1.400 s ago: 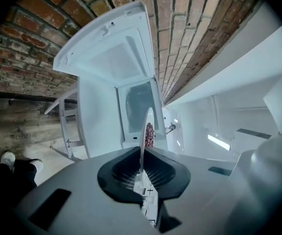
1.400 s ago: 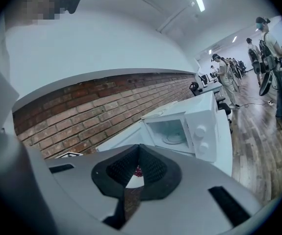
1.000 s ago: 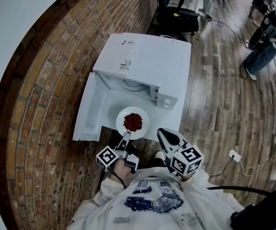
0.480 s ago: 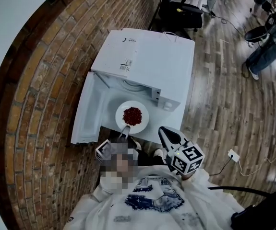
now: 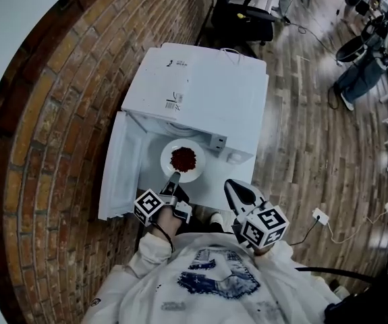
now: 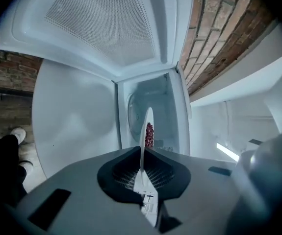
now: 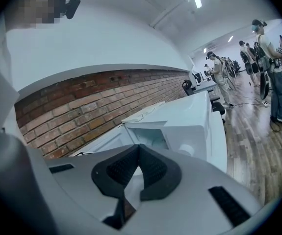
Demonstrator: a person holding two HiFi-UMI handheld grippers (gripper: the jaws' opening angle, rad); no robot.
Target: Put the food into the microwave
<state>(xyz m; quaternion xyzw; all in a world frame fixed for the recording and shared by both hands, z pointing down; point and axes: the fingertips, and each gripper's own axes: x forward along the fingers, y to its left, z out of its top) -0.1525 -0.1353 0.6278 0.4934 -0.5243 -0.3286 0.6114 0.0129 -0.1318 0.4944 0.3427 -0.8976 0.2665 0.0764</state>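
A white plate (image 5: 195, 169) with a heap of red food (image 5: 183, 158) hangs level at the mouth of the white microwave (image 5: 200, 93), whose door (image 5: 121, 169) swings open to the left. My left gripper (image 5: 174, 177) is shut on the plate's near rim. In the left gripper view the plate (image 6: 143, 131) shows edge-on between the jaws, with the red food (image 6: 149, 134) and the round turntable (image 6: 132, 115) in the cavity just beyond. My right gripper (image 5: 234, 189) hangs shut and empty to the right of the plate, in front of the microwave's control panel (image 5: 237, 155).
A brick wall (image 5: 65, 106) runs close along the left of the microwave. Wooden floor (image 5: 315, 140) spreads to the right, with a power strip (image 5: 320, 216) and cable. An office chair (image 5: 244, 15) stands behind the microwave. People (image 7: 266, 58) stand far off.
The plate has moved forward from over the open door's edge to the microwave's mouth, carried by my left gripper. The right gripper has stayed about where it was.
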